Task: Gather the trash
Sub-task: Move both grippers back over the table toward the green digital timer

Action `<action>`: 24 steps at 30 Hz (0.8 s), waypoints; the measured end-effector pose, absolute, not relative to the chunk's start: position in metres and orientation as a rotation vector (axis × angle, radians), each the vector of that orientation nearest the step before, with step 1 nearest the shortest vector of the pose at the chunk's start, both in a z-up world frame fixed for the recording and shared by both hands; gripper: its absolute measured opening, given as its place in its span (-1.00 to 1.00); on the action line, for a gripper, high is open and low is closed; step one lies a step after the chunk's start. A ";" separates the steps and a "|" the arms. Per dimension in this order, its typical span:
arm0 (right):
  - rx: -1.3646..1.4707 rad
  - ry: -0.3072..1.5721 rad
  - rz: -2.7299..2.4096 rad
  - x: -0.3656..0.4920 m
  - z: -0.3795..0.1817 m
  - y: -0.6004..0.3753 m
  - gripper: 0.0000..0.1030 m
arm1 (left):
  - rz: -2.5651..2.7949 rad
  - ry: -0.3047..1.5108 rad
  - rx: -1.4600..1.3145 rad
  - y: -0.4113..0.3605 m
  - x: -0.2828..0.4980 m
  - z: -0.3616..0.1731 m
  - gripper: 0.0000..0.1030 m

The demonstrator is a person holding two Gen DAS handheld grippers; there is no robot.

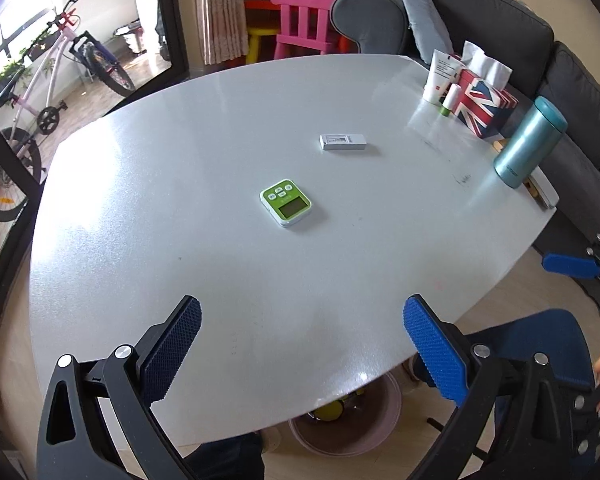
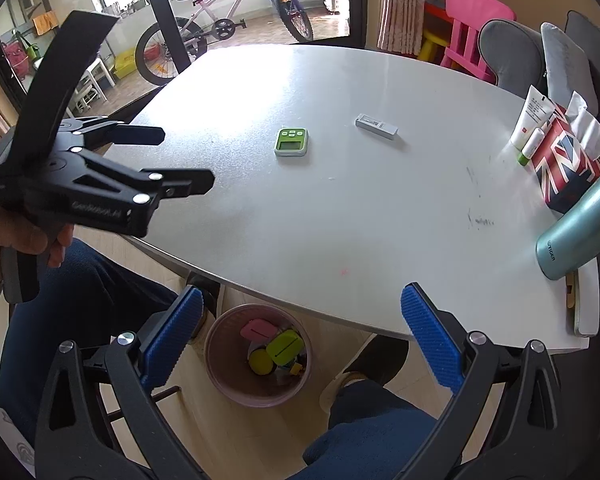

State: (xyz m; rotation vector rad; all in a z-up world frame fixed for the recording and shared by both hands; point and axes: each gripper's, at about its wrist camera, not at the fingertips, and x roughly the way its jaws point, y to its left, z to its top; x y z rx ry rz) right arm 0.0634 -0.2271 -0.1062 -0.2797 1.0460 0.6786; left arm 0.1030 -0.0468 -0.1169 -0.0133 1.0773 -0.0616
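Both of our grippers hang empty at the near edge of the white table point(image 1: 140, 208). Our left gripper point(image 1: 302, 344) has its blue pads spread wide with nothing between them, and our right gripper point(image 2: 302, 332) is spread just as wide, poised off the table's near edge and looking down over the pink bin point(image 2: 220, 376) on the floor under that edge. That bin already holds a pink piece, a yellow-green piece and a yellow disc, so we judge the collecting to be well along.

On the table, the small white box point(image 1: 343, 142) lies flat toward the middle, well apart from both grippers, and the green timer point(image 1: 286, 202) sits just nearer to us than the box. Along the table's right edge stand a white tube point(image 1: 440, 76), a flag-patterned tissue box point(image 1: 486, 106) and a teal flask point(image 1: 530, 142); these look like keepers, not rubbish.

We take the white box to be the likeliest piece of trash left, though we cannot be sure of that from here. The step in hand, as we read it, is the reach for it. That calls for carrying one gripper out past the timer without knocking it, lowering the pads on either side of the box's narrow width, closing, and bringing it back over the near edge to the bin.
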 end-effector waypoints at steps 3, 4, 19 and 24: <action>-0.274 1.049 0.680 0.065 -0.108 -0.228 0.90 | -0.027 1.086 -0.024 -0.047 0.121 -0.123 0.89; -0.272 1.049 0.681 0.066 -0.109 -0.228 0.90 | -0.021 1.089 -0.032 -0.046 0.127 -0.125 0.89; -0.247 1.061 0.684 0.076 -0.118 -0.233 0.90 | 0.175 1.128 -0.144 -0.039 0.186 -0.158 0.89; -0.241 1.072 0.681 0.078 -0.124 -0.236 0.90 | 0.240 1.140 -0.162 -0.039 0.199 -0.169 0.89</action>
